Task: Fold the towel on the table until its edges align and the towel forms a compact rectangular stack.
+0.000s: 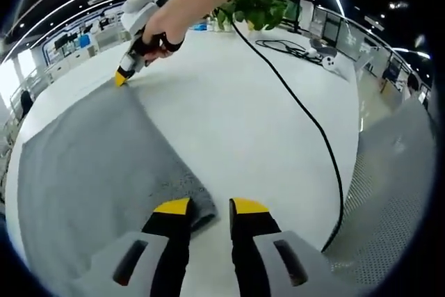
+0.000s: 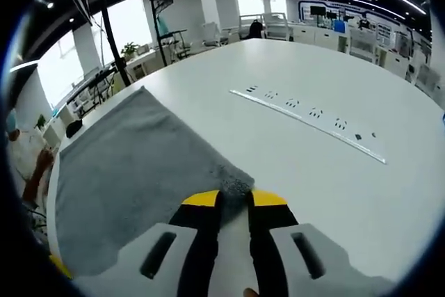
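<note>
Both tongs (image 1: 210, 206) (image 2: 234, 198) meet grey towel (image 1: 90, 165) corners on white table (image 1: 229, 116).

Grey towel (image 1: 97, 165), white table (image 1: 236, 116), yellow-tipped tongs (image 1: 211, 208).

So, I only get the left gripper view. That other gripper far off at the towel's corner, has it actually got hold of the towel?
Observer: In the right gripper view the towel has its corner lying between the tips of the right gripper, which stand close together. I cannot tell whether it is clamped.
Operator: And is there anything on the table past that corner that I'm missing?
Observer: Yes, a long white socket strip lies flat in the table, apart from the towel.
</note>
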`<action>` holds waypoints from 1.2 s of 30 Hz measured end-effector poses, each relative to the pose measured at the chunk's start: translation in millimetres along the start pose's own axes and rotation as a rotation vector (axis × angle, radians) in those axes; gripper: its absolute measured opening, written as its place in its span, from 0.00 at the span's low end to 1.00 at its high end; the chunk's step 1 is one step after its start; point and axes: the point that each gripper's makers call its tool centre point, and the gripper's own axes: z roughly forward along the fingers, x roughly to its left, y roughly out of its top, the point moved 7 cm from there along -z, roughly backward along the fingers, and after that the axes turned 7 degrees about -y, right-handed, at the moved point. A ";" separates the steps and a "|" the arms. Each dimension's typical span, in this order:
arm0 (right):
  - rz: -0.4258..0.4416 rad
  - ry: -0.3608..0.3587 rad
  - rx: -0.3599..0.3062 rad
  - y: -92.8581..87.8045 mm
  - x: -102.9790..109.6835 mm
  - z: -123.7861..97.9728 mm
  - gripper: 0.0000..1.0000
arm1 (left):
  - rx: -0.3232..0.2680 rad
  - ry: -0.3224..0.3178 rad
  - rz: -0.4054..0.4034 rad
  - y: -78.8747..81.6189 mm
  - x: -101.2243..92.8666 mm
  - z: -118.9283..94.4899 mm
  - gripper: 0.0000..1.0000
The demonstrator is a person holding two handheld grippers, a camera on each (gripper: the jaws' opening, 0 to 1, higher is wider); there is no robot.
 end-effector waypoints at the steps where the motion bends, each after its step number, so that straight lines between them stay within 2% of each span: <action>1: 0.001 0.000 -0.003 0.0 -0.4 0.5 0.13 | 0.015 0.012 0.031 0.7 0.8 0.6 0.19; 7: -0.032 0.011 0.000 0.6 3.7 -0.8 0.04 | 0.026 0.016 0.034 2.0 2.5 1.3 0.13; 13: -0.034 0.015 -0.011 -0.2 4.5 -7.9 0.02 | 0.027 0.029 0.020 5.1 5.9 -3.6 0.05; 21: -0.052 -0.006 -0.060 10.9 5.8 -16.3 0.01 | -0.001 0.027 -0.004 6.0 5.5 -8.3 0.04; 24: -0.051 -0.012 -0.066 16.8 2.4 -22.4 0.01 | -0.028 0.024 -0.005 11.8 4.5 -13.3 0.03; 27: -0.048 -0.015 -0.073 17.5 1.8 -25.4 0.01 | -0.037 0.008 0.043 19.1 1.8 -16.0 0.03; 30: -0.049 -0.021 -0.086 28.2 1.5 -39.5 0.01 | -0.084 -0.010 0.029 30.1 -1.2 -19.2 0.03; 36: -0.003 -0.081 -0.092 27.9 -13.0 -54.0 0.01 | -0.161 -0.032 0.033 50.3 -12.0 -26.2 0.03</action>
